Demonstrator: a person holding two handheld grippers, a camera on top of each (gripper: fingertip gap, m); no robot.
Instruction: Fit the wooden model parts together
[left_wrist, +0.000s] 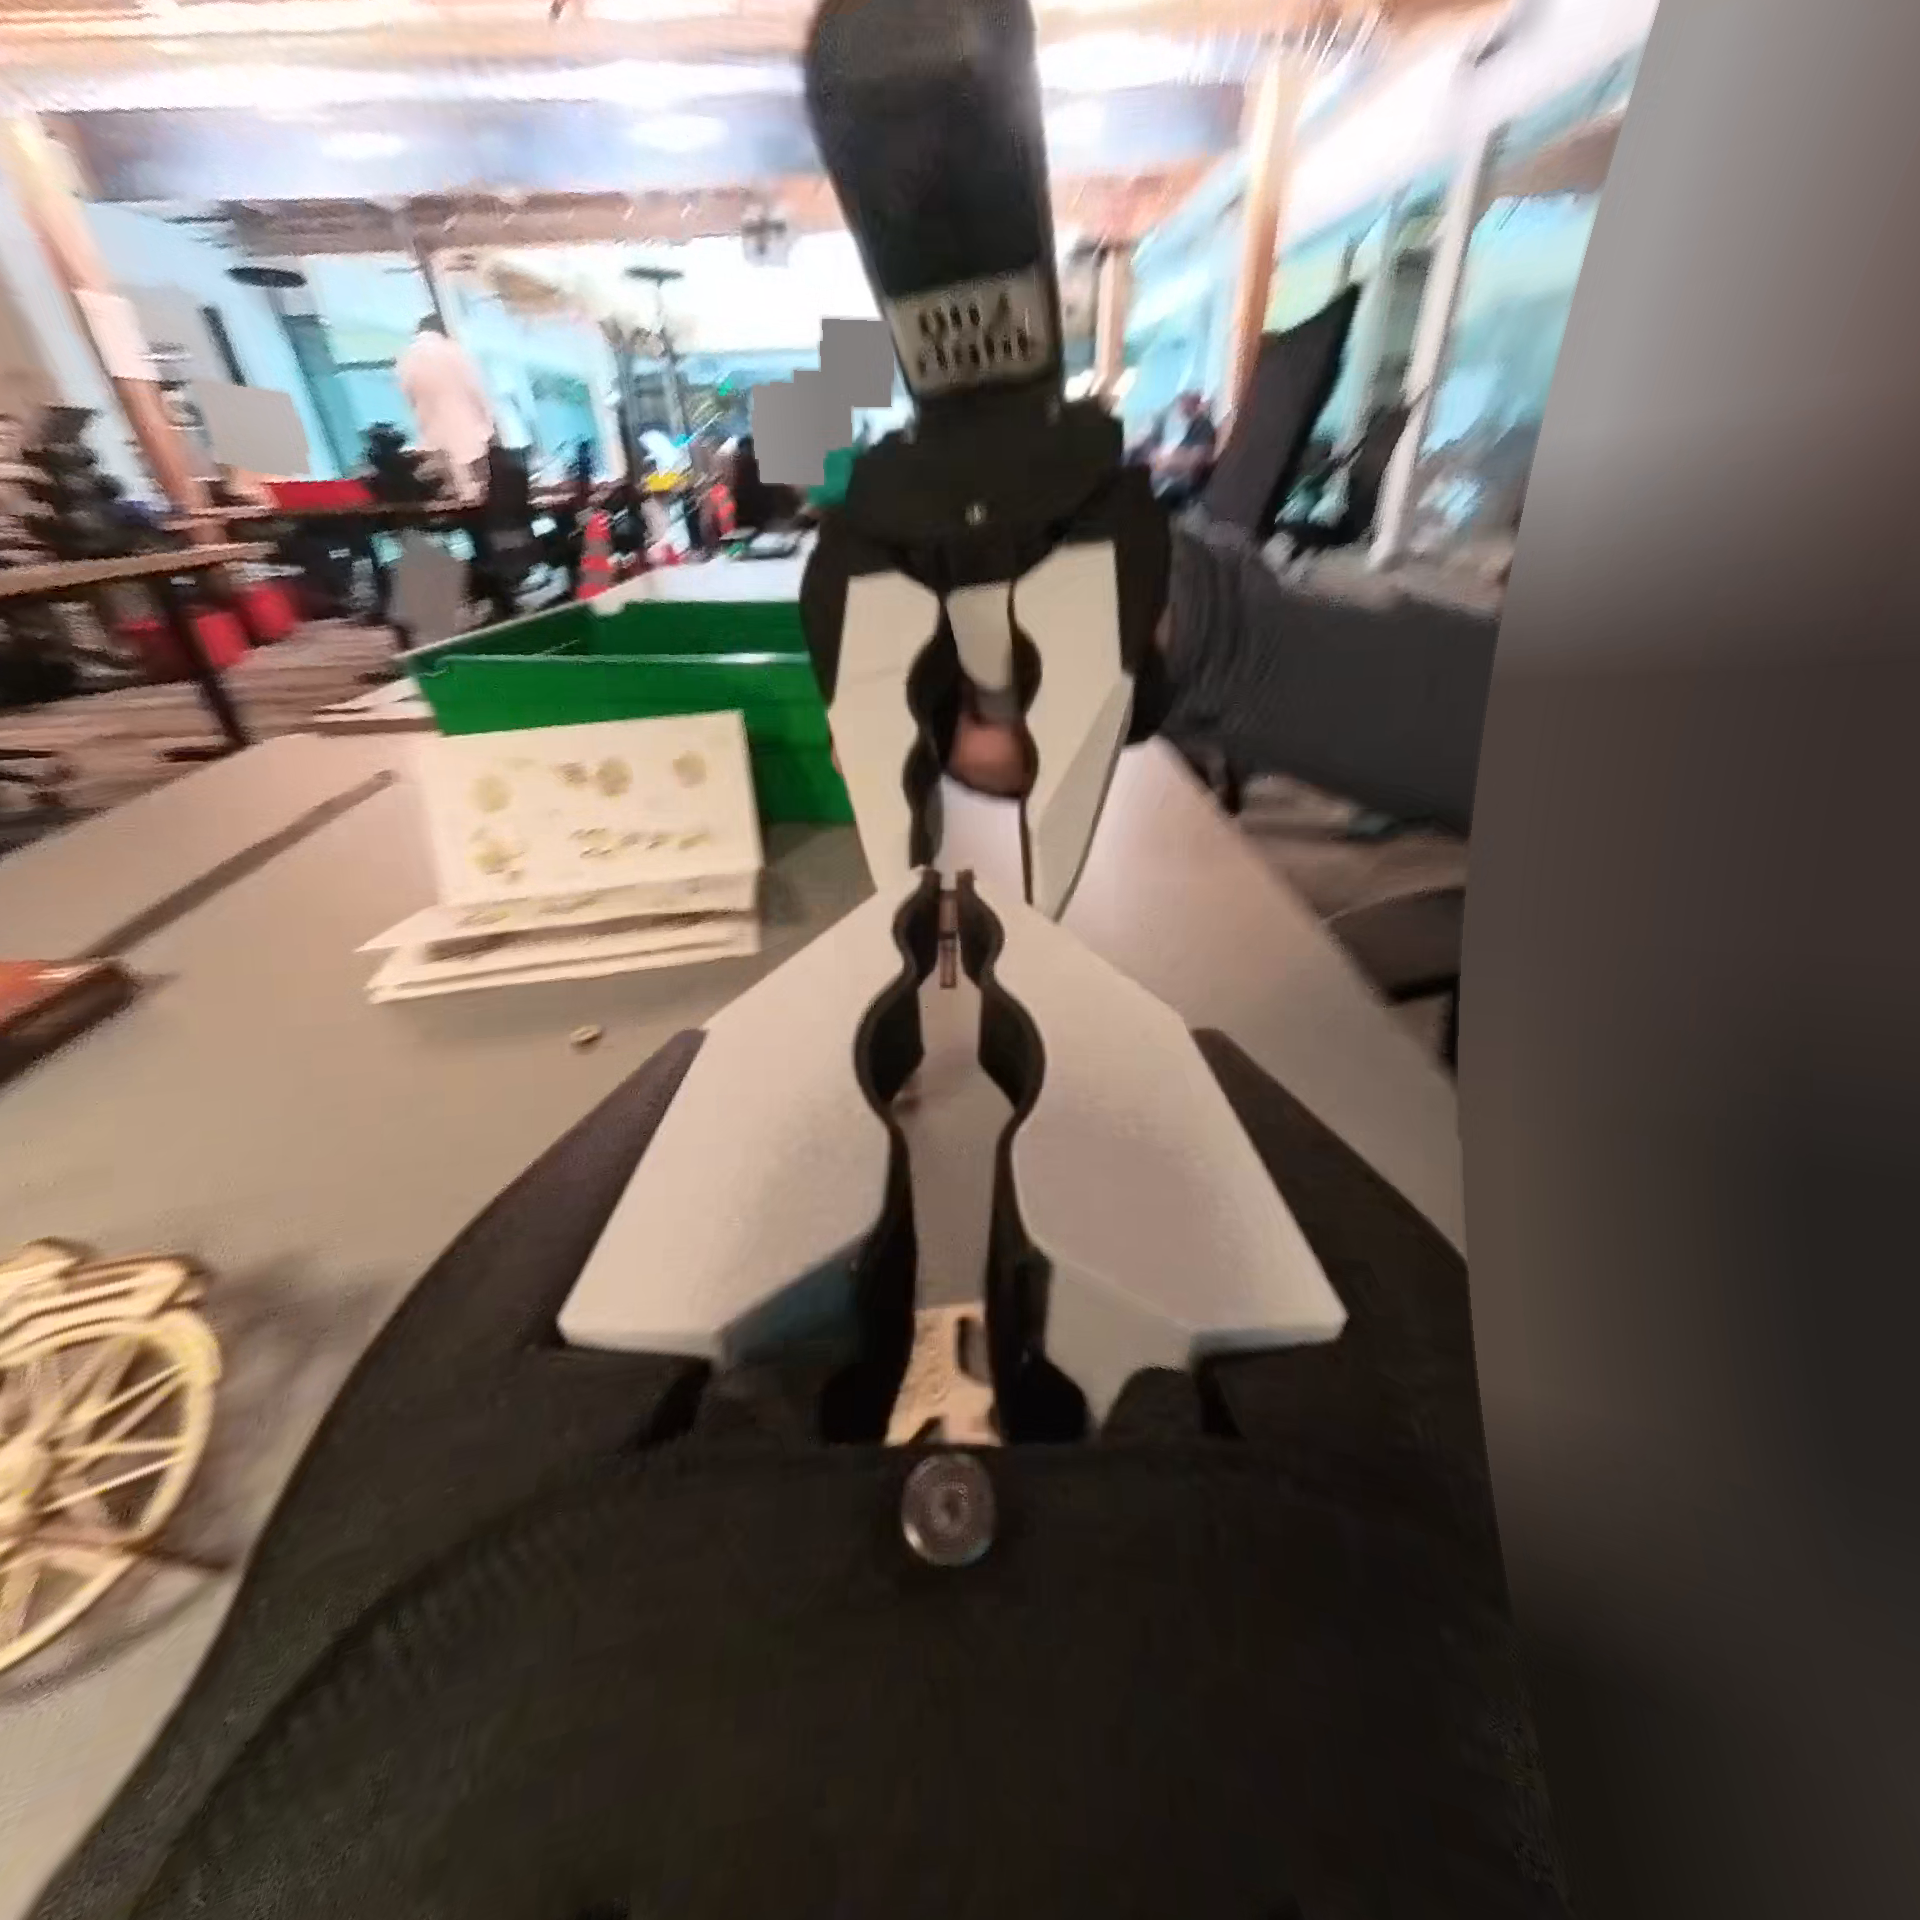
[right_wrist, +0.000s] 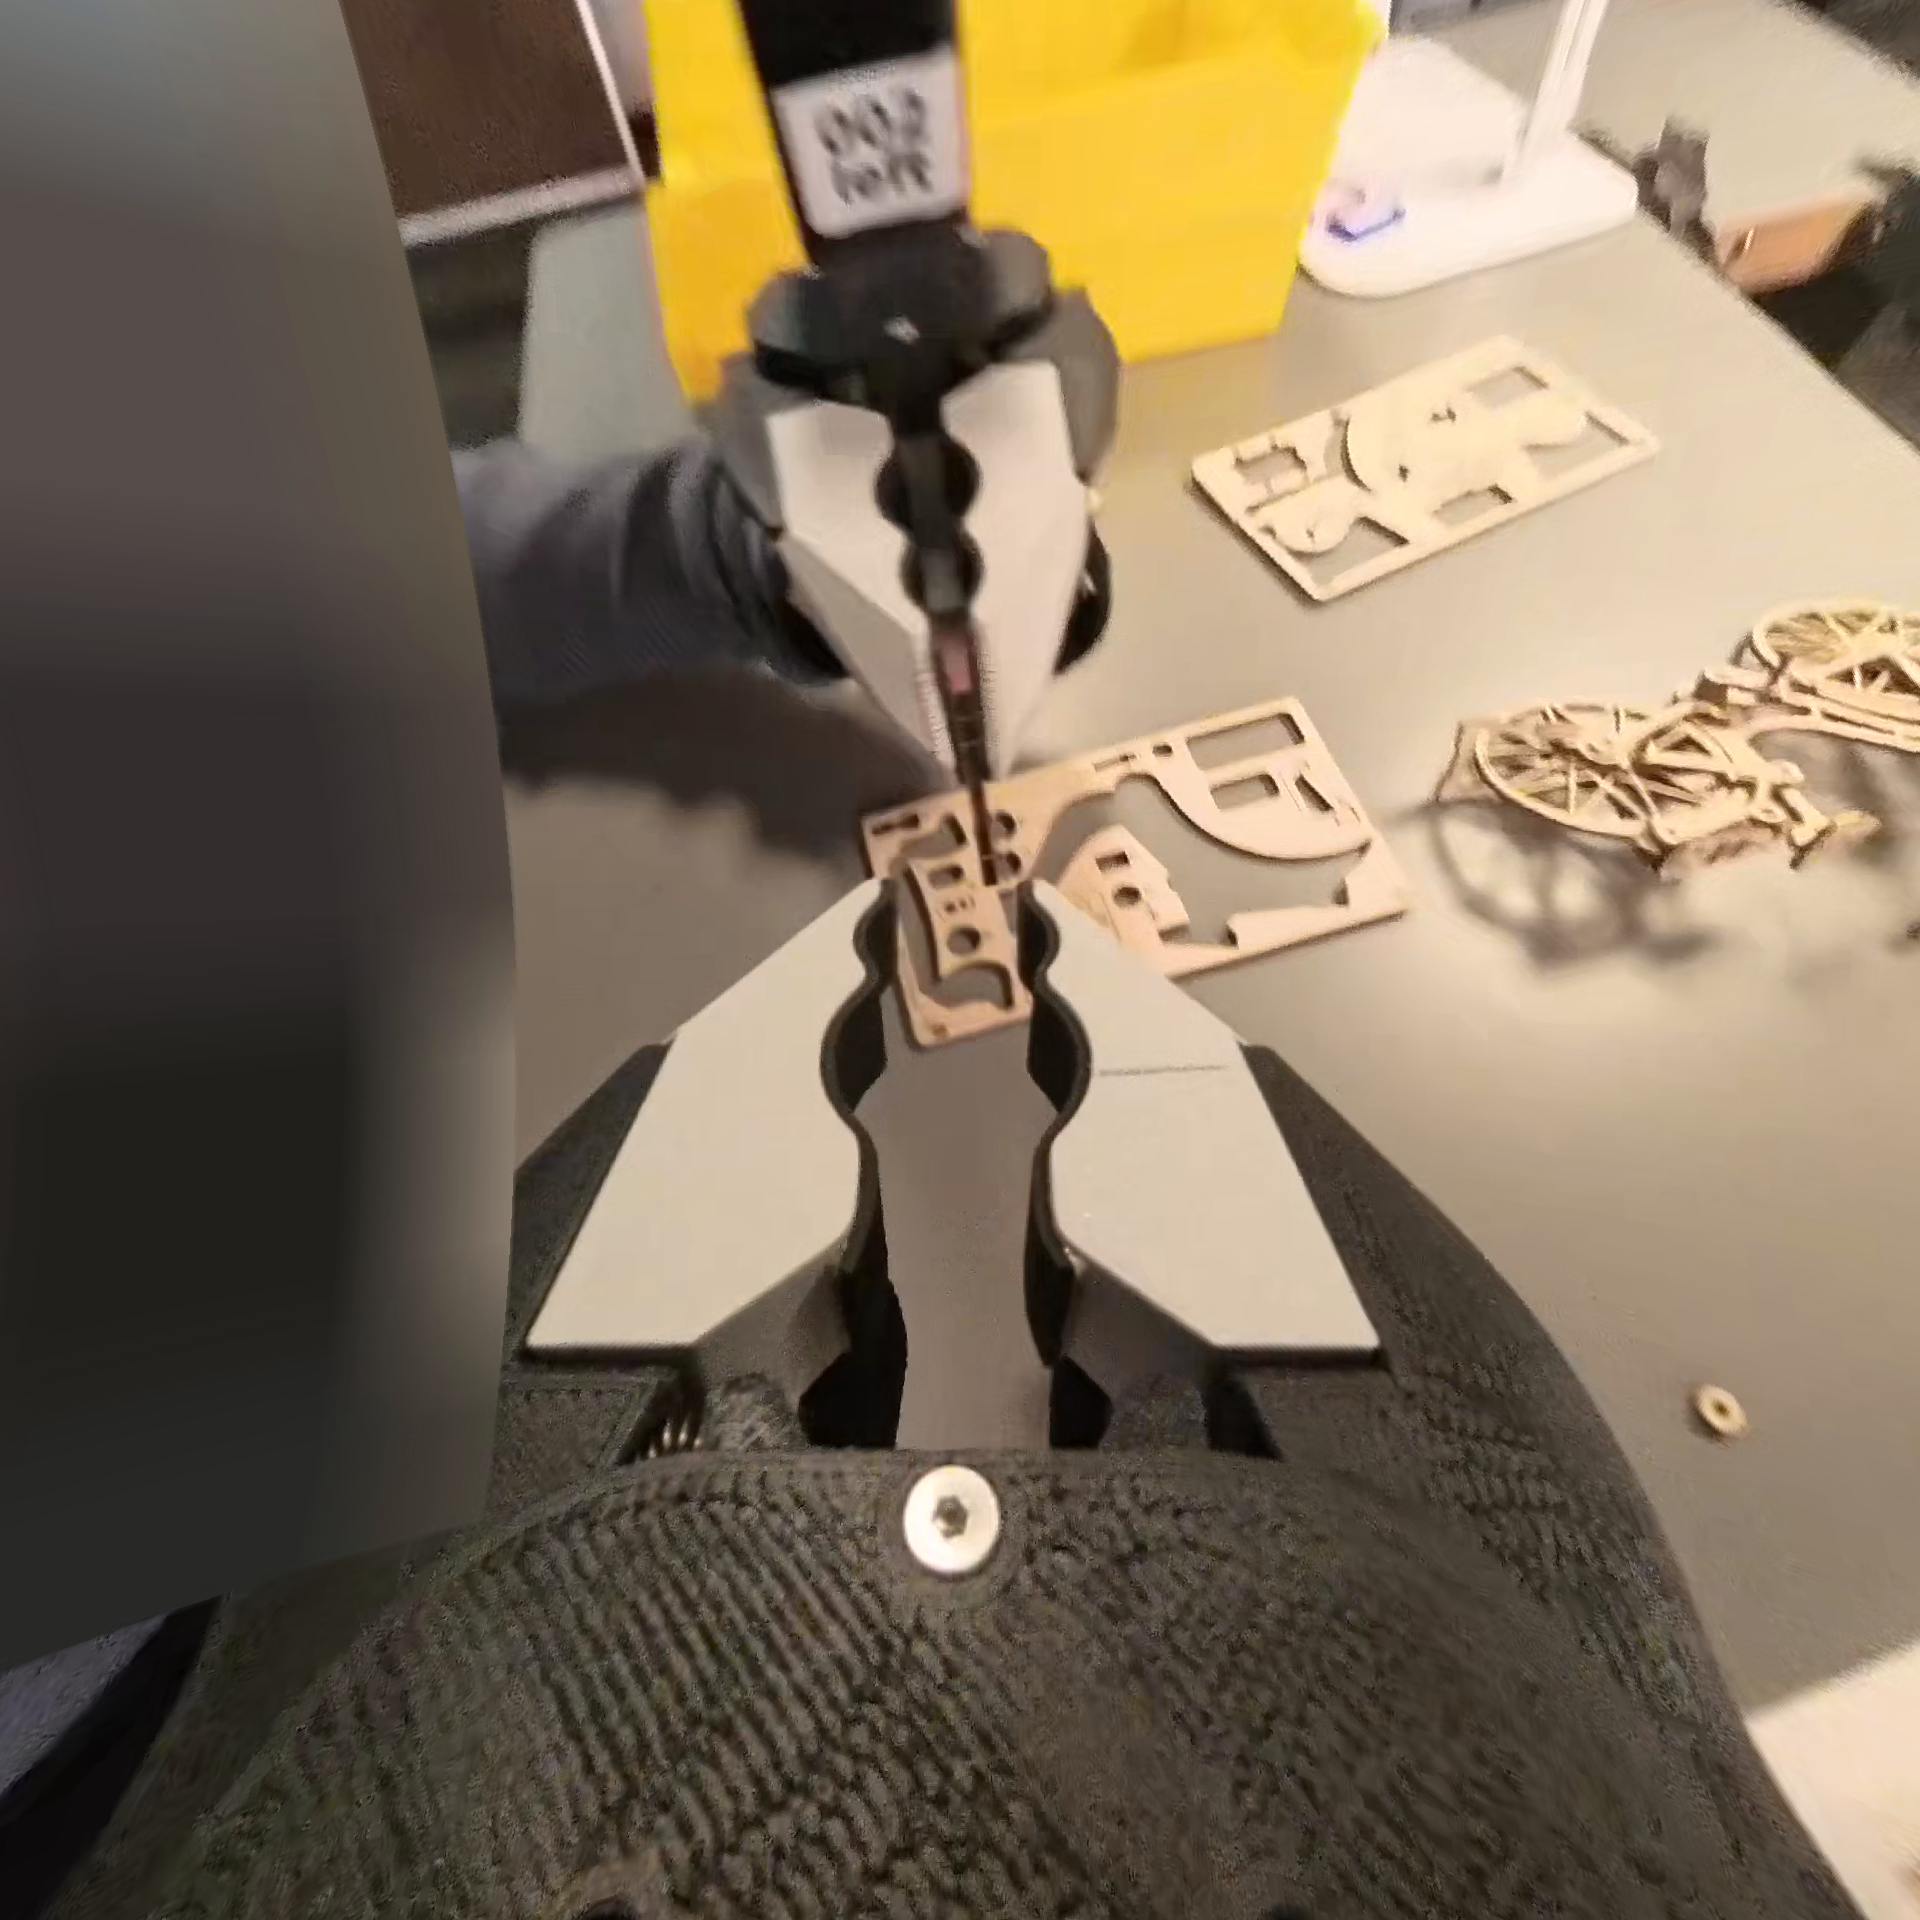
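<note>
My left gripper (left_wrist: 948, 883) is shut on a thin wooden part (left_wrist: 948, 935), seen edge-on between its tips. In the right wrist view the left gripper (right_wrist: 971, 748) points down and the thin part (right_wrist: 977, 805) sticks out below its tips. My right gripper (right_wrist: 961, 894) is open, its tips on either side of that part's lower end, just above a cut-out wooden sheet (right_wrist: 1195, 831) on the table. It faces me in the left wrist view (left_wrist: 997, 878). A wooden bicycle model (right_wrist: 1662, 758) lies to the right.
A second cut-out sheet (right_wrist: 1423, 468) lies farther back, before a yellow bin (right_wrist: 1143, 187) and a white stand (right_wrist: 1475, 197). A small wooden ring (right_wrist: 1720, 1411) lies near the front. In the left wrist view stand a green bin (left_wrist: 623, 675) and a stack of white sheets (left_wrist: 582, 831). Less than 4 cm separates the two grippers' tips.
</note>
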